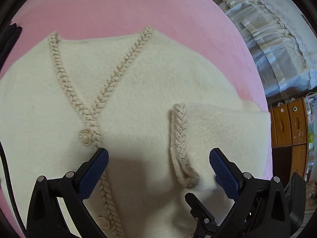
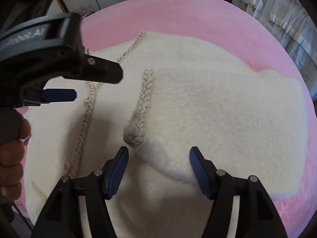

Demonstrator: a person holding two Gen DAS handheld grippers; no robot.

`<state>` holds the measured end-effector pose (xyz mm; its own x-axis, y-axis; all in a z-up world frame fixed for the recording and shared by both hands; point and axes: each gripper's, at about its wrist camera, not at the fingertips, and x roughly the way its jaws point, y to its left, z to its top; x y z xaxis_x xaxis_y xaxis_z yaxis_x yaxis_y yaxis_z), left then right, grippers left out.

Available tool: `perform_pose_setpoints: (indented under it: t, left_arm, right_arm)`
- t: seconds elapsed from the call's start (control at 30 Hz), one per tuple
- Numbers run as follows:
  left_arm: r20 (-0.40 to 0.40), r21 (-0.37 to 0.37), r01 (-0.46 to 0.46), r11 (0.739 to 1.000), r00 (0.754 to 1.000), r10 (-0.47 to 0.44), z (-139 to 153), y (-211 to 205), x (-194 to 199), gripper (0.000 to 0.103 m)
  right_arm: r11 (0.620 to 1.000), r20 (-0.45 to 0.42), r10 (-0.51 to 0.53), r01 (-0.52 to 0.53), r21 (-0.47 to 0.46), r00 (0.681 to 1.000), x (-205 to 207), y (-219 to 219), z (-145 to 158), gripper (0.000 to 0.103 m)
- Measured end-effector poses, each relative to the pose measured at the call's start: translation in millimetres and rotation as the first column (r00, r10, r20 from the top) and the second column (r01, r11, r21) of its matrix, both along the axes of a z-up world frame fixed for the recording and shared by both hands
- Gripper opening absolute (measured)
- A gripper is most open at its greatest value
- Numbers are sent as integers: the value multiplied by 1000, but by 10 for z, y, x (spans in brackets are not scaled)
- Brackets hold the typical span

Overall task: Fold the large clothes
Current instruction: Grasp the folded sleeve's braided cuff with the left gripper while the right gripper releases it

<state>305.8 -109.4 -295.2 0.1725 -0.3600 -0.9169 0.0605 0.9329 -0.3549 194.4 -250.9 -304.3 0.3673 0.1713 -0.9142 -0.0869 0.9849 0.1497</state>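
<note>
1. Two blue-padded fingers of the left gripper (image 1: pixel 158 160) stand wide apart in the left wrist view, holding nothing, above a cream fuzzy cardigan (image 1: pixel 138 91) spread flat on a pink blanket (image 1: pixel 118 6). Its sleeve (image 1: pixel 223 130) lies folded across the body, braided cuff (image 1: pixel 180 140) between the fingers. A pearl button (image 1: pixel 85 137) closes the V-neck.

2. In the right wrist view, the right gripper (image 2: pixel 158 162) is also wide open and empty, just over the folded sleeve's lower edge near the cuff's tip. The left gripper appears at upper left, with a hand (image 2: pixel 11 154) on its handle.
</note>
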Motion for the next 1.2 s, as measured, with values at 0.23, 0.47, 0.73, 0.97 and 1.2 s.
perform_pose_setpoints:
  t: [0.23, 0.47, 0.73, 0.97, 1.2]
  left_arm:
    - [-79, -112, 37, 993, 996, -46, -235, -153, -14, 90]
    - [-166, -210, 68, 975, 981, -104, -538, -429, -79, 62]
    - [-165, -142, 46, 989, 984, -70, -579, -643, -81, 16]
    - [-14, -98, -5, 995, 1000, 4, 104, -661, -54, 15]
    - [131, -83, -54, 995, 989, 64, 683, -387, -88, 15]
  right_arm:
    - [999, 15, -37, 37, 24, 999, -173, -185, 180, 64]
    - [994, 17, -105, 105, -24, 994, -390, -448, 330, 59]
    - [984, -32, -175, 175, 17, 984, -406, -904, 320, 20]
    - [974, -43, -221, 223, 41, 974, -393, -1037, 345, 20]
    - [972, -20, -233, 233, 22, 972, -352, -1023, 479, 11]
